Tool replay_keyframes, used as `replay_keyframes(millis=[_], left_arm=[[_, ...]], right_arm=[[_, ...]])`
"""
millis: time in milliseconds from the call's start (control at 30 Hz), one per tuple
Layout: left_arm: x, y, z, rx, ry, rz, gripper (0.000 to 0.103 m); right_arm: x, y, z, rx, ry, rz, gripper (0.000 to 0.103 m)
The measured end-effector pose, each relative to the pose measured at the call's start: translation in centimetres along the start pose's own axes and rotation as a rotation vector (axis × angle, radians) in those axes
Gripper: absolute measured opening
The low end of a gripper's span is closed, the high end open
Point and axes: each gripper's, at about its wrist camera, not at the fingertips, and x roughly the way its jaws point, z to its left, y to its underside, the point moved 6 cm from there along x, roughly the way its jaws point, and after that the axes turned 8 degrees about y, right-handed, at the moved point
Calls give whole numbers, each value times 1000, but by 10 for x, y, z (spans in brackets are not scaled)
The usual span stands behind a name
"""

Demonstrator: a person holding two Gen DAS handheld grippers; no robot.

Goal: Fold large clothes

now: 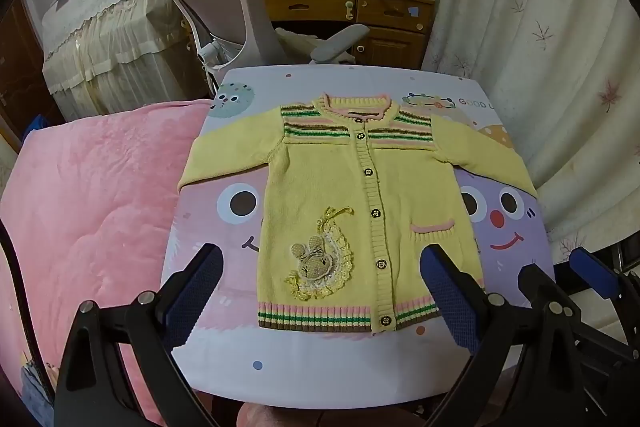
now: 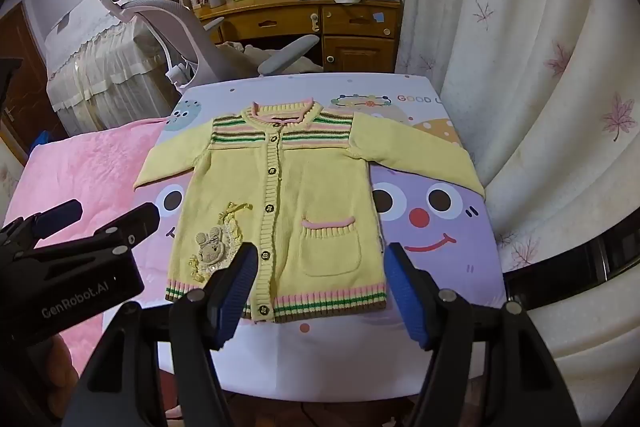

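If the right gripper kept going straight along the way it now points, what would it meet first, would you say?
Most likely the yellow cardigan, around its pink-trimmed pocket. The right gripper is open and empty, angled down at the table; nothing appears between them, though depth is uncertain.

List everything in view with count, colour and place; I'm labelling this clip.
knitted button-front cardigan: one, yellow with striped yoke and hem, flat on the table
cartoon-print table top: one, white and purple, centre
quilted blanket: one, pink, left of table
office chair: one, grey-white, behind table
wooden desk: one, brown, background
leaf-print curtain: one, cream, right
left gripper: black, blue pads, open
right gripper: same, open
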Motion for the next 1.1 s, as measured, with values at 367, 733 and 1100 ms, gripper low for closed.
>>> replay_keyframes(millis=[367, 733, 1100], left_arm=[[7, -1, -2, 6, 6, 7, 98], [9, 1, -5, 4, -19, 10, 98], [4, 4, -3, -1, -17, 22, 98]], right_arm=[[3, -2, -1, 3, -2, 7, 66], [8, -5, -1, -14, 10, 3, 66], [6, -4, -2, -34, 13, 15, 66]])
